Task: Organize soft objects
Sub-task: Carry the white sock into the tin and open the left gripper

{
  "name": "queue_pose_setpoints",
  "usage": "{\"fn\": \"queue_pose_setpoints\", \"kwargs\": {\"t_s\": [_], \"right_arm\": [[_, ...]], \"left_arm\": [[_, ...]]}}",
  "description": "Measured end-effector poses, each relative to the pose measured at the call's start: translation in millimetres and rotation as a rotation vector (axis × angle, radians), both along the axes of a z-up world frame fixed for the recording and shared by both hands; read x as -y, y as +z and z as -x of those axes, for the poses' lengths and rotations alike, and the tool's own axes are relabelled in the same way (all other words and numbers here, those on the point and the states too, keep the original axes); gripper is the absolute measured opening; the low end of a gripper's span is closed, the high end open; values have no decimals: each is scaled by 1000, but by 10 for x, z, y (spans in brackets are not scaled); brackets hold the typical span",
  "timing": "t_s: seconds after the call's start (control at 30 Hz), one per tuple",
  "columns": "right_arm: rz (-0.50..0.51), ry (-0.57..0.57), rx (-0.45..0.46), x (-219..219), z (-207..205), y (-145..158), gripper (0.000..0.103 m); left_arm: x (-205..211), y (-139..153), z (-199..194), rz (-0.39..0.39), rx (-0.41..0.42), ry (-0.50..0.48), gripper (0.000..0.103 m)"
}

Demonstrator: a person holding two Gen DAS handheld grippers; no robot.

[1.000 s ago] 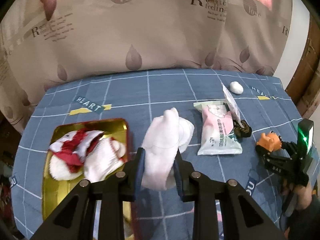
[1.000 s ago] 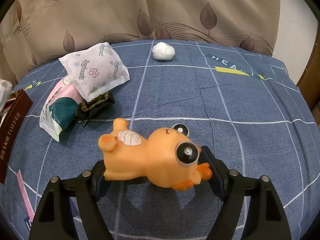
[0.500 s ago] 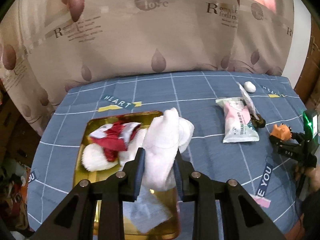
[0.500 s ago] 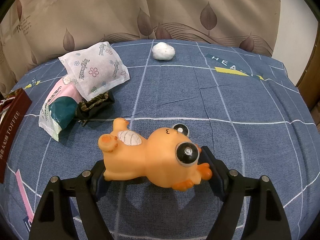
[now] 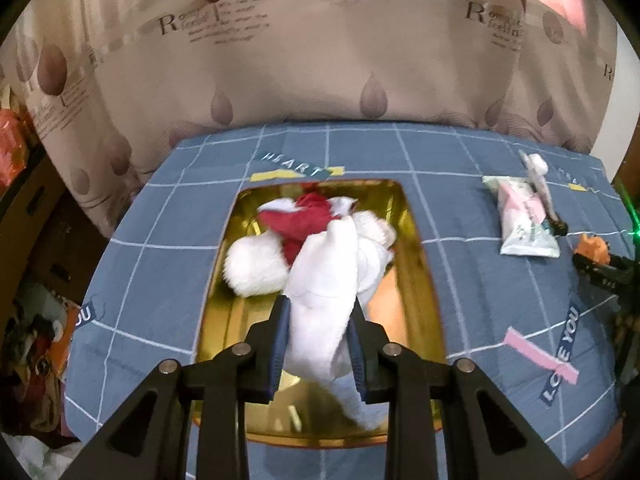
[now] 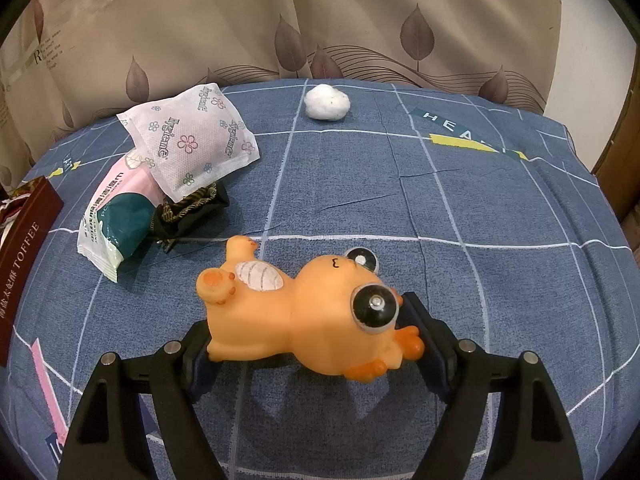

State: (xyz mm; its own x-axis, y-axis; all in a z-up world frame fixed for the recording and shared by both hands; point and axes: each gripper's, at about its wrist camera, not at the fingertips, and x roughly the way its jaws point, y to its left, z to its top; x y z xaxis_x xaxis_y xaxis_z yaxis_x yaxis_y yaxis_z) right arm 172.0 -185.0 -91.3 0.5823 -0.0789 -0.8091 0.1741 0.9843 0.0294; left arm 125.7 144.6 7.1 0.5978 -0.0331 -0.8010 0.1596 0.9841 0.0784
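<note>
Left tongs clamped on white sock, hanging over gold tin.
Sock limp and light, pinched mid-length, squashes easily, unlikely to slip. Right tongs spread wide around orange squeaky toy, pads against its ends; rubbery, likely springy. Beyond it: tissue packs, cotton ball.

Each view is taken from just behind its tongs, tilted down at the table toward the curtain. The tissue pack and white ball are seen in both.
</note>
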Motion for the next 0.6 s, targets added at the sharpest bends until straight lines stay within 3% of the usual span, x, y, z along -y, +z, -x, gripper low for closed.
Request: {"fn": "queue_pose_setpoints", "kwargs": {"t_s": [0.6], "right_arm": [[-4, 8, 1, 21, 9, -2, 78]], "left_arm": [[-518, -330, -15, 30, -65, 114, 32]]}}
